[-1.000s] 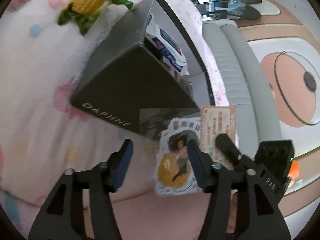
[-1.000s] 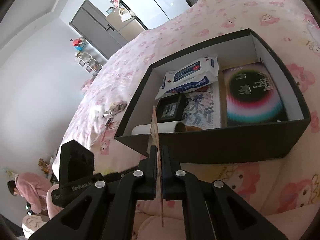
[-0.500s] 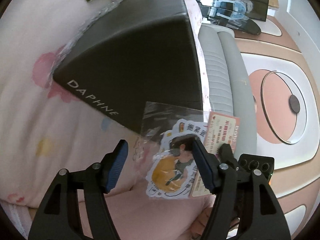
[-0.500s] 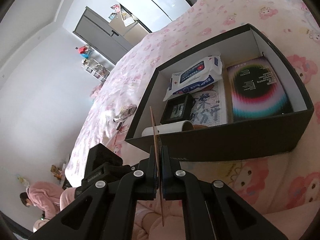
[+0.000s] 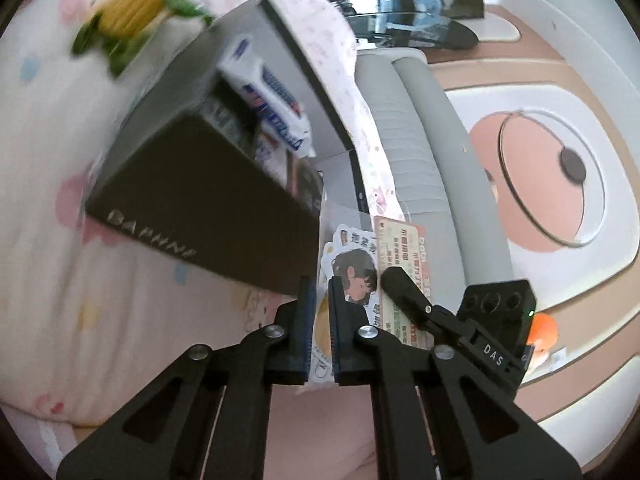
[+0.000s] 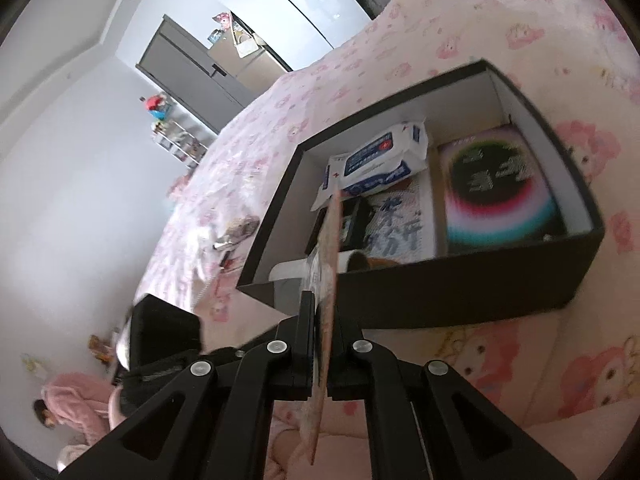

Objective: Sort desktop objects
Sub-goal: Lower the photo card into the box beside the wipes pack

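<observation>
My left gripper [image 5: 320, 282] is closing its jaws on the left edge of a clear-sleeved sticker sheet [image 5: 356, 276] with a cartoon figure on it. An orange printed card [image 5: 400, 248] lies against the sheet. My right gripper [image 6: 320, 300] is shut on them and sees them edge-on, the orange card [image 6: 332, 248] rising between its jaws. One of its fingers [image 5: 404, 292] presses the card in the left wrist view. Just beyond stands an open black box [image 6: 460, 300], also the black box [image 5: 208, 208], holding a wipes pack [image 6: 376, 160], a dark book [image 6: 496, 188] and other items.
A corn plush [image 5: 128, 12] lies on the pink bedspread [image 6: 580, 40] behind the box. Small items [image 6: 240, 232] sit on the bed left of the box. A grey padded bed edge [image 5: 420, 140] borders the floor. A person in pink [image 6: 68, 412] crouches at the far lower left.
My left gripper's jaws went from wide open to nearly together at the sticker sheet, and its view tilted up so the box interior and corn plush show again. The right gripper kept still.
</observation>
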